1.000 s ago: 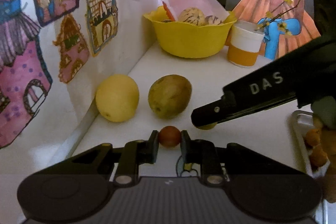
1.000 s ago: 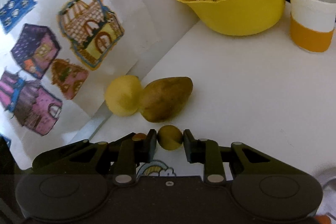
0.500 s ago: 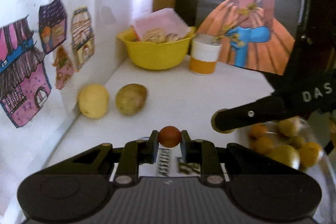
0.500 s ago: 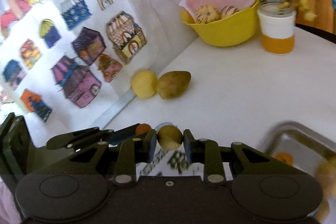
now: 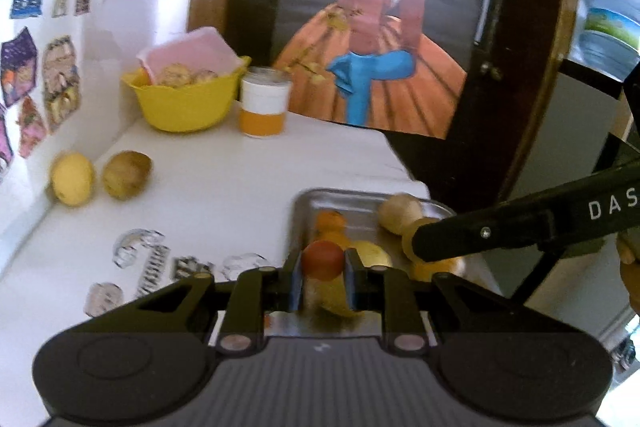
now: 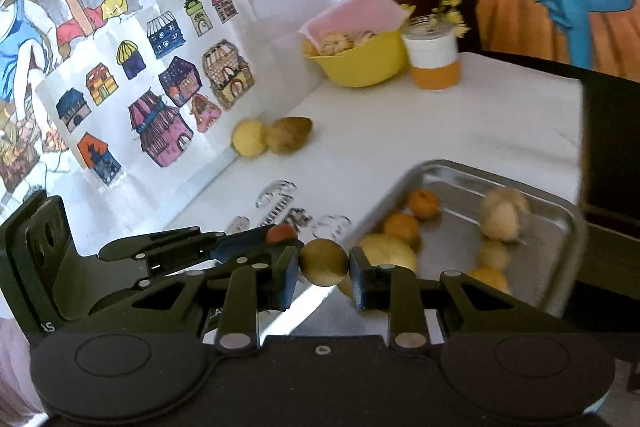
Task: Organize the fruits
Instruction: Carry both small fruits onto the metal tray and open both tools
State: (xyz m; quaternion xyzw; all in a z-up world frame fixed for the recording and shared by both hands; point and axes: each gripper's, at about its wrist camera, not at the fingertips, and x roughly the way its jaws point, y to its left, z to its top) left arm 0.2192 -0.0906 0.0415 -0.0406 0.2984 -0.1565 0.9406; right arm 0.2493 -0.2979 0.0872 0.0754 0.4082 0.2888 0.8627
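The small round reddish-orange fruit (image 5: 322, 260) is sitting pinched between the pads of the left tool (image 5: 322, 279), over the near left edge of the shiny metal tray (image 6: 496, 174). It looks light, smooth-skinned and probably soft, so a gentle grip across its widest part suits it. The right tool (image 6: 324, 267) is likewise clamping a dull yellow-green round fruit (image 6: 323, 261), firm-looking and slightly matte, above the tray's near side on the white worktop (image 5: 224, 195).
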